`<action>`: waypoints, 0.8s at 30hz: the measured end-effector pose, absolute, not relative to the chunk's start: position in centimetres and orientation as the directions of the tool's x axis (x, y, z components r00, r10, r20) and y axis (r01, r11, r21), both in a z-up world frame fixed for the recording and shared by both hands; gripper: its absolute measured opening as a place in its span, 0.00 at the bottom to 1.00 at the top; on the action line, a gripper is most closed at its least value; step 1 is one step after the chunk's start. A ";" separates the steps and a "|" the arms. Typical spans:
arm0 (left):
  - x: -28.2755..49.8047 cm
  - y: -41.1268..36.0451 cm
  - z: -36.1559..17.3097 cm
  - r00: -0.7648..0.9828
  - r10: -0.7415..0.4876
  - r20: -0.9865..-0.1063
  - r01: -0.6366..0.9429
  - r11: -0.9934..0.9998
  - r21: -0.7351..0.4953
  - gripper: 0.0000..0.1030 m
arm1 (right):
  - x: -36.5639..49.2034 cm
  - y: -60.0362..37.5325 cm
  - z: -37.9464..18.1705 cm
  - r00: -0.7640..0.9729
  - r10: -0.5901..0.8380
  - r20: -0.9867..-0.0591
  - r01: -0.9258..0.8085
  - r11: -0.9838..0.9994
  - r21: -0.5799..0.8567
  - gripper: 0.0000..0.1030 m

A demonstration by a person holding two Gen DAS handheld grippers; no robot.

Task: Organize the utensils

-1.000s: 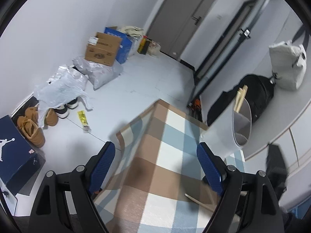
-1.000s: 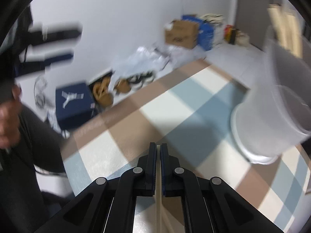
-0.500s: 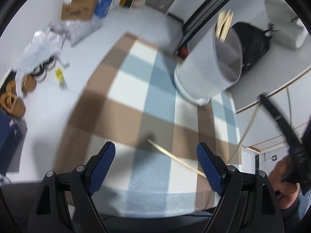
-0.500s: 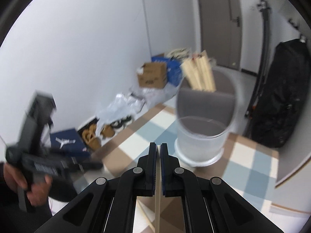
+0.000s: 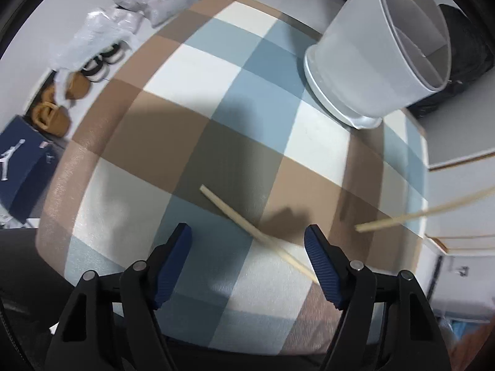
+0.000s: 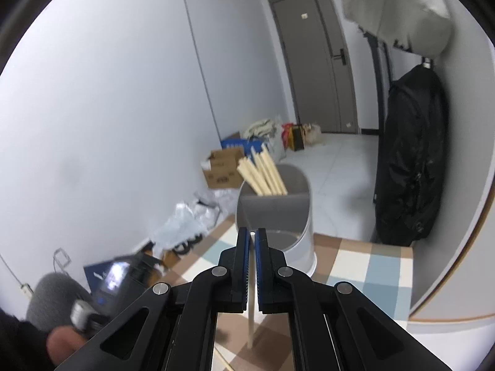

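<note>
A wooden chopstick (image 5: 247, 227) lies on the checked tablecloth (image 5: 191, 92), between the fingers of my open left gripper (image 5: 249, 247), which hovers just above it. My right gripper (image 6: 252, 241) is shut on a second chopstick (image 6: 251, 315) that hangs down below its fingers; that stick also shows at the right of the left wrist view (image 5: 402, 218). A grey divided utensil holder (image 5: 380, 58) stands at the far right of the table; several chopsticks (image 6: 263, 173) stand in its back compartment, and its front compartment (image 6: 278, 238) lies just beyond my right gripper.
Beyond the table's left edge lie shoes (image 5: 55, 114), a blue shoe box (image 5: 21, 167), plastic bags (image 5: 102, 27) and cardboard boxes (image 6: 222, 170) on the floor. A black coat (image 6: 411, 167) hangs on the right wall. A grey door (image 6: 315, 55) is behind.
My left gripper has tilted down and closed in over the lying chopstick. My right gripper has lifted its chopstick off the table and swung toward the holder.
</note>
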State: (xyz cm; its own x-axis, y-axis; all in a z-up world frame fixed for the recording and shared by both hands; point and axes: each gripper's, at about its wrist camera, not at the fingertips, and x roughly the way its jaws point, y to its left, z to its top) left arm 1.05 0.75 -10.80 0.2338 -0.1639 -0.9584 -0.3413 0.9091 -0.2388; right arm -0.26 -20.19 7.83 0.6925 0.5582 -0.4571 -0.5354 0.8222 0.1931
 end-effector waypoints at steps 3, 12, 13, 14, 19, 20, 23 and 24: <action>1.3 0.1 -10.7 0.228 -0.067 -0.971 -0.348 0.926 -0.146 0.42 | -0.5 -21.2 8.5 0.706 0.561 -0.433 -0.525 0.824 0.211 0.03; 1.4 0.3 -10.7 0.309 -0.054 -0.949 -0.340 0.926 -0.164 0.01 | -1.2 -23.9 9.5 0.735 0.553 -0.393 -0.492 0.833 0.252 0.03; 1.4 0.4 -10.6 0.329 -0.072 -0.942 -0.329 0.926 -0.186 0.00 | -1.3 -23.9 9.5 0.736 0.551 -0.394 -0.492 0.834 0.250 0.03; 2.1 -0.1 -10.8 0.341 -0.072 -0.937 -0.320 0.929 -0.188 0.00 | -1.3 -24.0 9.5 0.737 0.549 -0.394 -0.490 0.836 0.247 0.03; 2.4 -0.5 -9.1 0.429 -0.095 -0.898 -0.270 0.935 -0.228 0.00 | -1.4 -24.0 9.5 0.741 0.543 -0.396 -0.487 0.840 0.241 0.03; 2.3 -0.2 -8.6 0.447 -0.109 -0.888 -0.268 0.931 -0.249 0.00 | -1.4 -24.0 9.5 0.741 0.542 -0.396 -0.486 0.840 0.241 0.03; 1.8 -0.1 -6.9 0.512 -0.115 -0.851 -0.249 0.928 -0.276 0.00 | -1.3 -23.8 9.6 0.744 0.540 -0.393 -0.483 0.842 0.241 0.03; 1.6 -0.3 -6.1 0.537 -0.110 -0.836 -0.238 0.931 -0.276 0.00 | -1.3 -23.8 9.6 0.744 0.542 -0.391 -0.484 0.840 0.244 0.03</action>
